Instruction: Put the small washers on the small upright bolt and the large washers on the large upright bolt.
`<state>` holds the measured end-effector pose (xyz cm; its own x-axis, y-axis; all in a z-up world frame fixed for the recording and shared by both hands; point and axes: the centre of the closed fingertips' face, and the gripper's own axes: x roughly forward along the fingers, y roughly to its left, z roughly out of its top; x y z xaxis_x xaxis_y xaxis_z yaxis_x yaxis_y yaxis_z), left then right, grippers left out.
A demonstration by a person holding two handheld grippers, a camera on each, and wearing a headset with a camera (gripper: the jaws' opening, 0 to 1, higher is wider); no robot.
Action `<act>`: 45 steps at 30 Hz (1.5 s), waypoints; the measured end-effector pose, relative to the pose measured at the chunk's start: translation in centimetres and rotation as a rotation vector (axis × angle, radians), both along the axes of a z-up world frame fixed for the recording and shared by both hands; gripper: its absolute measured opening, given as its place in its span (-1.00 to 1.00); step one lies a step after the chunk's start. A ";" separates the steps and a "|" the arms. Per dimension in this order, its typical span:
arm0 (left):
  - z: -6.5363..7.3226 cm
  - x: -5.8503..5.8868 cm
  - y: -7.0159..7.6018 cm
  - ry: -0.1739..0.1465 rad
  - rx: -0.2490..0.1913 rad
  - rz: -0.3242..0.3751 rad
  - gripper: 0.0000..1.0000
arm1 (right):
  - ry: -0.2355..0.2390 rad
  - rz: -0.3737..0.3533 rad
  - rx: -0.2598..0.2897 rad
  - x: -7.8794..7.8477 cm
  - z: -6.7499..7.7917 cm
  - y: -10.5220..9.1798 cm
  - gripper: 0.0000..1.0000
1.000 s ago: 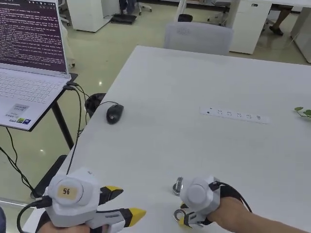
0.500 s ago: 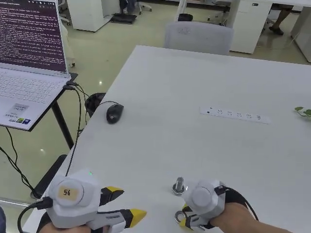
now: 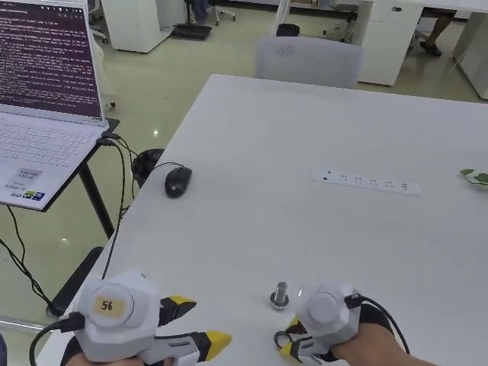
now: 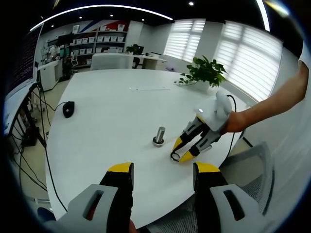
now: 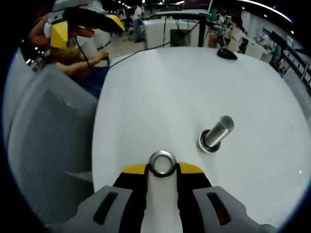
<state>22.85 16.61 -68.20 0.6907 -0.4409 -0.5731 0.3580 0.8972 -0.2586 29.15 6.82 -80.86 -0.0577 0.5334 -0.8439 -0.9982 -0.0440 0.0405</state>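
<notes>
A steel bolt (image 3: 280,295) stands upright on the white table (image 3: 305,137), near its front edge; it also appears as the bolt (image 5: 216,133) and the bolt (image 4: 159,135). My right gripper (image 3: 286,345) sits just in front of the bolt, shut on a metal washer (image 5: 162,163), which is held at the fingertips, apart from the bolt. The same washer (image 4: 176,156) hangs from the right gripper (image 4: 181,151) in the left gripper view. My left gripper (image 3: 197,322) is at the table's front left corner, open and holding nothing.
A black mouse (image 3: 178,181) lies near the table's left edge and a white power strip (image 3: 364,183) further back. A laptop (image 3: 38,114) stands on a stand to the left. A grey chair (image 3: 309,59) is behind the far edge.
My right gripper has drawn back toward me with the washer, uncovering the upright bolt it partly hid. The left gripper has hardly moved.
</notes>
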 end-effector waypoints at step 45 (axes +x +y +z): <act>0.0 -0.4 1.2 -0.006 -0.005 0.033 -0.03 | -0.133 0.028 -0.062 6.8 4.8 3.2 -0.53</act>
